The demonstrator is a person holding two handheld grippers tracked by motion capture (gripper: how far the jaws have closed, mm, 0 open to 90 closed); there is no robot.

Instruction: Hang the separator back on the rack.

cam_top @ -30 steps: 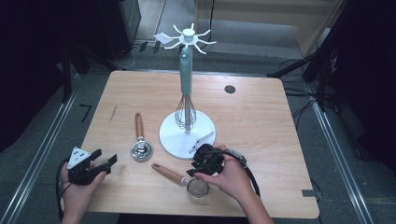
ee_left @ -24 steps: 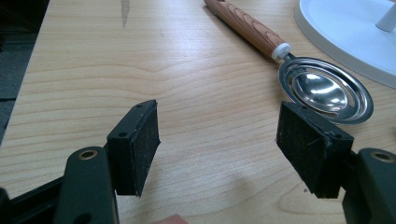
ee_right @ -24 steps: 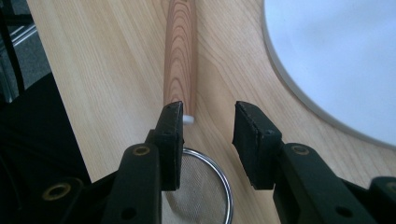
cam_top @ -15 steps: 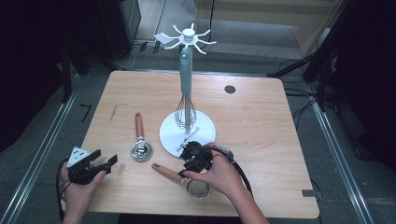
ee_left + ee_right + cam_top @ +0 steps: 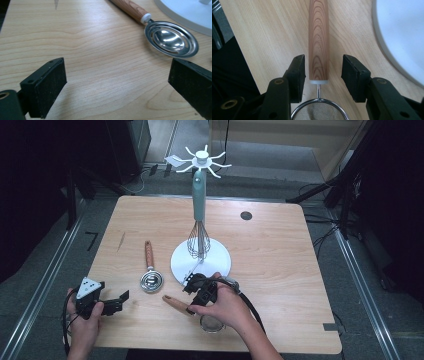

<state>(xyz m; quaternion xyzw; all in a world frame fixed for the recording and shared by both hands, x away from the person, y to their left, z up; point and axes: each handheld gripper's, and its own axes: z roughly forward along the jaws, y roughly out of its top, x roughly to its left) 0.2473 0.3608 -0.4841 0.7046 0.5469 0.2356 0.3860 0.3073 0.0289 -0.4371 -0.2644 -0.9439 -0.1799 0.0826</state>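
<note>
- Your right gripper (image 5: 192,296) has moved leftward along the bench (image 5: 280,270) from a second ago and now sits over the small strainer (image 5: 212,324) at the near edge. In the right gripper view its jaws straddle the strainer's wooden handle (image 5: 318,40) near the ferrule, one on each side, with a gap showing on both. They have just been opening a little, so the handle lies between them but is not gripped.
- That reads as lining up for a grasp: the handle is centred, and closing the jaws looks like the next thing needed before you can lift the strainer.
- Your left gripper (image 5: 107,302) rests at the near left of the bench, in the same place as before. Its jaws have just been opening and now stand wide apart with nothing between them, only bare wood.
- Just beyond it lies the slotted spoon (image 5: 151,279), its wooden handle pointing away from you, untouched and unmoved.
- Farther back stands the utensil stand (image 5: 200,195) on its white round base, with a whisk (image 5: 198,241) hanging against the post.
- Count: two grippers, three utensils (one strainer, one slotted spoon, one whisk), one stand. One utensil is hung; two lie on the bench.
</note>
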